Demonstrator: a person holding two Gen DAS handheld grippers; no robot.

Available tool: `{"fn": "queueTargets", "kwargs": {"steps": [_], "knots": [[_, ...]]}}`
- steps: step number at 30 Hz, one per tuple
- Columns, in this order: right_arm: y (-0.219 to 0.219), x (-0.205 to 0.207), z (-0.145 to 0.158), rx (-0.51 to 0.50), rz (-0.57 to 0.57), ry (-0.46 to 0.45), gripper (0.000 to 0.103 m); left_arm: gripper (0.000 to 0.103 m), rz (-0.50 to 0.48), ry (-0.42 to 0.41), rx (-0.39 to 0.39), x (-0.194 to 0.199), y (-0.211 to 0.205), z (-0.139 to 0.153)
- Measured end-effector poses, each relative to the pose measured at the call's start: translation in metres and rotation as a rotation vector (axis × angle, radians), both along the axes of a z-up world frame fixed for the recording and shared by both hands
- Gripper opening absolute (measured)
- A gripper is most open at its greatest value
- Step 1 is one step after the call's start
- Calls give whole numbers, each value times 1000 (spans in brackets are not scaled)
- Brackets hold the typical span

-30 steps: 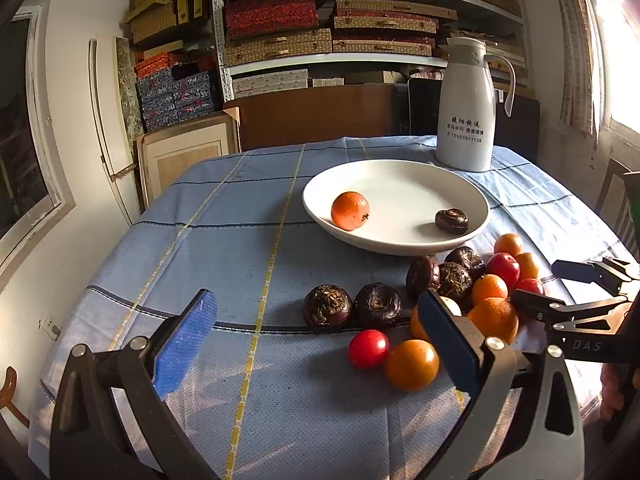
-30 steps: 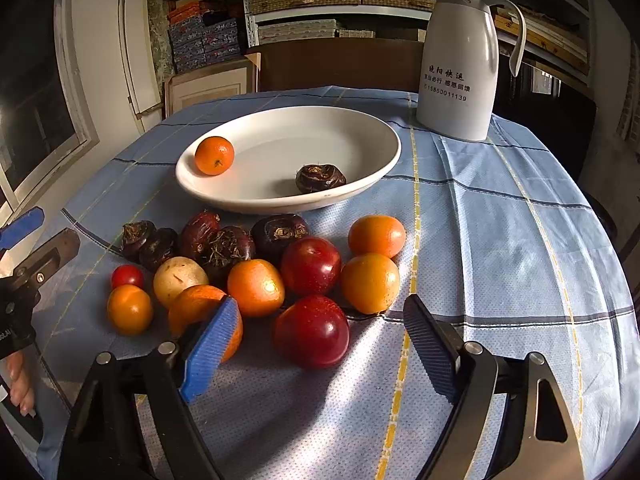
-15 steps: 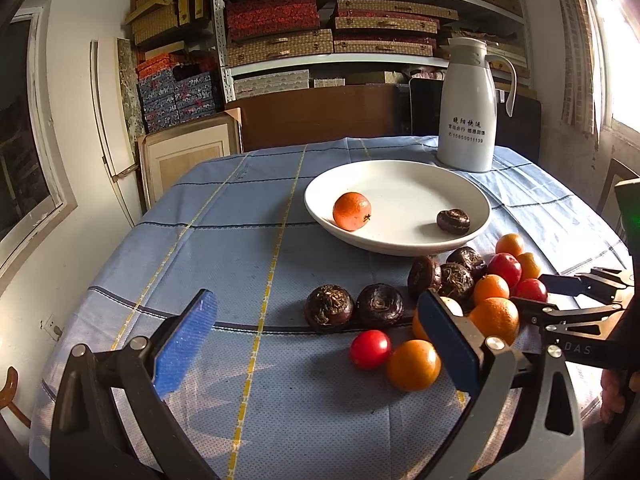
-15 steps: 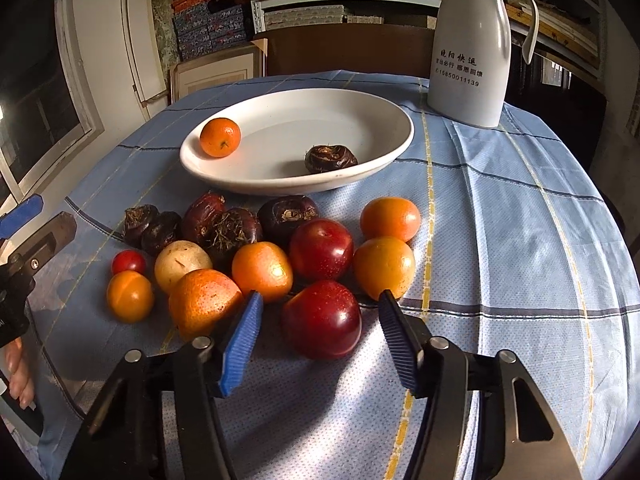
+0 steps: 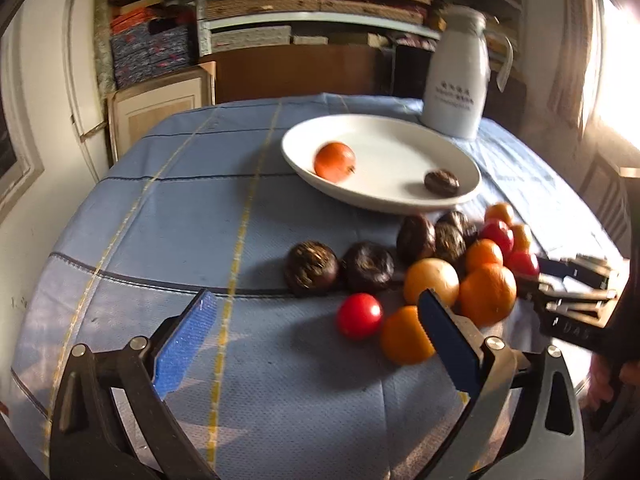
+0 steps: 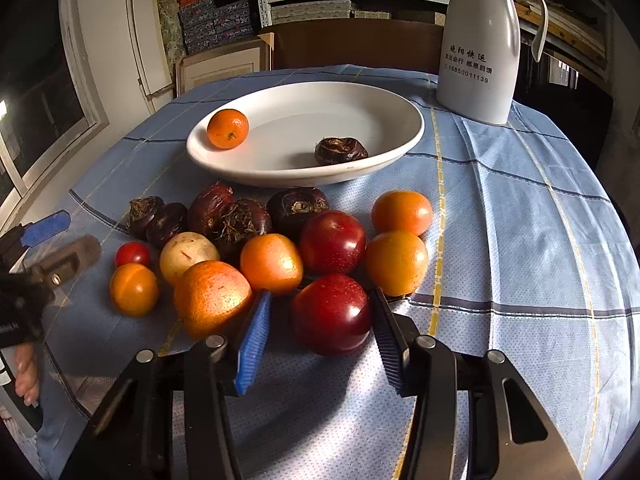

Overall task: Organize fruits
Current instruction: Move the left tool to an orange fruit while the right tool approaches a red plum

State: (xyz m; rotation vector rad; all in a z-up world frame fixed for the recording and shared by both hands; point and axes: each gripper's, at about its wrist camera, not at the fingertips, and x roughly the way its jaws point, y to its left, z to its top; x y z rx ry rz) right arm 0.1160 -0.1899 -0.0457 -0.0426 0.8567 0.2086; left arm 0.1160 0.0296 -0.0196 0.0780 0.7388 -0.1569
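A white plate [image 6: 400, 136] holds a small orange [image 6: 227, 128] and a dark water chestnut [image 6: 341, 150]. In front of it lies a cluster of oranges, red plums and dark chestnuts. My right gripper [image 6: 320, 320] straddles the nearest dark red plum [image 6: 331, 313], its jaws open around it with small gaps on both sides. My left gripper [image 5: 316, 332] is open and empty above the cloth, left of the cluster; a small red tomato [image 5: 359, 315] and an orange fruit [image 5: 405, 335] lie between its fingers' lines. The plate also shows in the left wrist view [image 5: 400, 200].
A white thermos jug [image 6: 482, 40] stands behind the plate at the back right. The round table has a blue checked cloth [image 6: 520, 240]. Shelves with boxes and a wooden board stand behind the table.
My right gripper has moved forward and narrowed around the nearest red plum. My left gripper has shifted forward a little toward the fruit and stays open.
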Motion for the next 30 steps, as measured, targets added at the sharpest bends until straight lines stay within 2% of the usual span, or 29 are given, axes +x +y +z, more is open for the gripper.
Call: {"fn": "queueTargets", "kwargs": {"steps": [4, 8, 15, 16, 17, 19, 21, 30], "knots": [[-2, 0, 0, 9, -1, 9, 44, 99, -104, 17, 33, -6, -20, -7], [-2, 3, -4, 9, 0, 35, 44, 98, -142, 68, 99, -2, -36, -19], [-3, 7, -8, 12, 0, 54, 45, 98, -152, 142, 23, 9, -29, -27], [-3, 6, -8, 13, 0, 54, 45, 96, -162, 145, 10, 9, -29, -28], [-3, 6, -8, 14, 0, 54, 45, 83, -177, 144, 1, 8, -30, -27], [-3, 7, -8, 10, 0, 54, 45, 66, -196, 150, -2, 7, -34, -28], [-2, 6, -8, 4, 1, 52, 45, 61, -195, 160, 10, 8, -36, -30], [4, 3, -7, -18, 21, 39, 42, 60, -205, 186, 15, 10, -41, -35]]}}
